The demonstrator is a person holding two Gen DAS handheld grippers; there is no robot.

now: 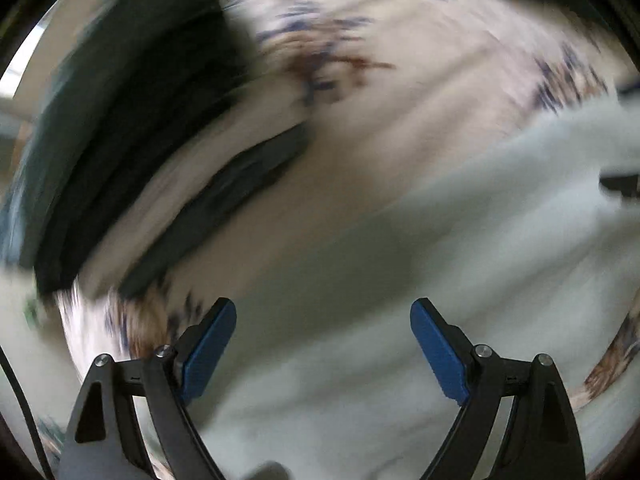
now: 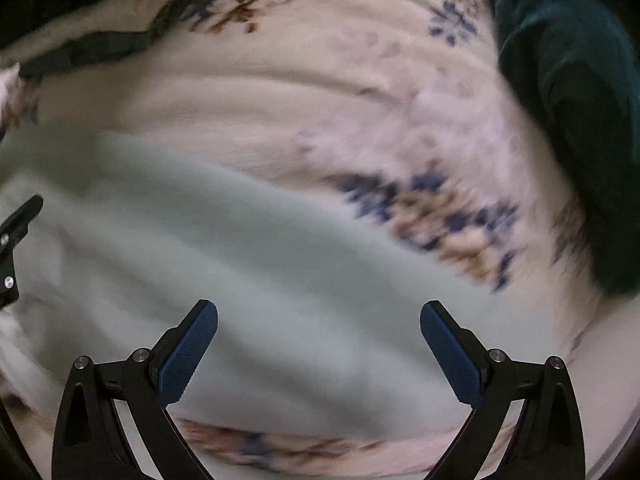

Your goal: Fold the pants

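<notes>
The floral bedspread (image 2: 320,92) is serving as the work surface, one sheet filling both views from about nine o'clock round to three, presumably because a bed gives enough flat room to lay a garment out. On it one pair of pale grey-green pants (image 2: 248,264) is lying spread, occupying the lower half of the right wrist view from nine o'clock down to five, and the four-to-six o'clock region of the left wrist view (image 1: 460,248); the fabric is sitting directly beneath both tools, where either could reach a hem. Both pictures are smeared with motion, so whether the pants are already folded once is hard to say.

One dark green fabric mass (image 2: 572,92), possibly a pillow or blanket, is lying at two o'clock in the right view, pushed off to the edge. Dark shapes at ten o'clock in the left view are too blurred to name.

Two grippers are showing. The left gripper (image 1: 323,344) is hovering with its jaws spread wide and holding nothing. The right gripper (image 2: 319,348) is doing likewise, fingers wide apart over the cloth, likely readying for a pinch.
</notes>
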